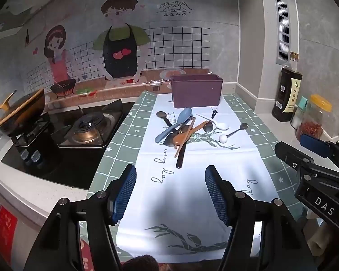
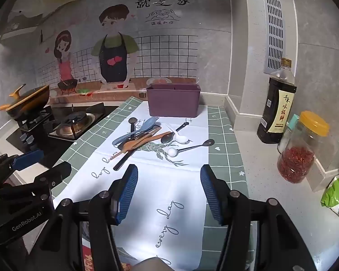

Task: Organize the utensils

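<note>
A pile of utensils lies mid-cloth: a blue spoon (image 1: 175, 124) (image 2: 137, 129), a wooden spoon (image 1: 187, 134) (image 2: 144, 141), dark metal spoons (image 1: 237, 131) (image 2: 197, 146), white spoons (image 1: 222, 138) (image 2: 172, 151) and a black-handled piece (image 1: 180, 157). A purple utensil box (image 1: 196, 90) (image 2: 174, 100) stands behind them. My left gripper (image 1: 170, 176) is open and empty, short of the pile. My right gripper (image 2: 169, 176) is open and empty, also short of it. Each shows in the other's view, the right one (image 1: 305, 155) and the left one (image 2: 40, 160).
A gas stove (image 1: 90, 128) and an orange-lidded pan (image 1: 22, 110) sit to the left. A soy sauce bottle (image 2: 276, 110), a jar of dried chillies (image 2: 300, 146) and a green bag (image 2: 336, 194) stand on the right. The green-and-white cloth (image 1: 192, 192) covers the counter.
</note>
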Demonstrator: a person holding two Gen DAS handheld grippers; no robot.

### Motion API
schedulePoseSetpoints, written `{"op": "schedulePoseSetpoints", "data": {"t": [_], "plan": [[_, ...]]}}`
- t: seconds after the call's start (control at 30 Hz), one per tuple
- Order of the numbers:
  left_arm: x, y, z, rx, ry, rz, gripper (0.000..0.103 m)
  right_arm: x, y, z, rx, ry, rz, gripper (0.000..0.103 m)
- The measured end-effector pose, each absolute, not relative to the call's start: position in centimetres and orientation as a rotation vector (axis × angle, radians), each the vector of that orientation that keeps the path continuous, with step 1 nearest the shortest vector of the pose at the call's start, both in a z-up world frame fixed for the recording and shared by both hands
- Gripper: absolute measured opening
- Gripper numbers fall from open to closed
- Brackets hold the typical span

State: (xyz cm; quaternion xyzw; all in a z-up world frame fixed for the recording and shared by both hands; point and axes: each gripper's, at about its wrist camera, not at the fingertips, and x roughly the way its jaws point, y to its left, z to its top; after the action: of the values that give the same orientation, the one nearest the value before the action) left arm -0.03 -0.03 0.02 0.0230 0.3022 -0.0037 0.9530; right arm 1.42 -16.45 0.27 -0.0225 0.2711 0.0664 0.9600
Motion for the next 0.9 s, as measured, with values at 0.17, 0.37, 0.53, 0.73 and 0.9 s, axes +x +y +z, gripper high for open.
{"op": "schedulePoseSetpoints", "data": {"t": [0.17, 0.37, 0.53, 0.73, 0.9], "plan": [[-0.03, -0.01, 0.00, 0.043, 0.617, -0.004, 0.064, 1.37, -16.44, 0.46, -0.026, 0.545, 0.147, 0.056], [0.15, 0.05, -0.30, 0.036, 0.622, -0.005, 0.064, 1.60, -16.72, 0.02, -0.029, 0.558, 0.141, 0.056], [0.16, 0.13, -0.27, 0.036, 0.625, -0.004, 0.064, 1.55, -16.76, 0.03, -0.033, 0.562, 0.141, 0.056], [0.16, 0.03, -0.32, 0.032, 0.625, -0.005, 0.064, 1.28, -16.66, -0.22, -0.026, 0.560, 0.142, 0.056], [0.09, 0.01, -0.41, 0.030, 0.625, -0.006, 0.064, 1.25, -16.59, -0.03, -0.025, 0.563, 0.144, 0.056]]}}
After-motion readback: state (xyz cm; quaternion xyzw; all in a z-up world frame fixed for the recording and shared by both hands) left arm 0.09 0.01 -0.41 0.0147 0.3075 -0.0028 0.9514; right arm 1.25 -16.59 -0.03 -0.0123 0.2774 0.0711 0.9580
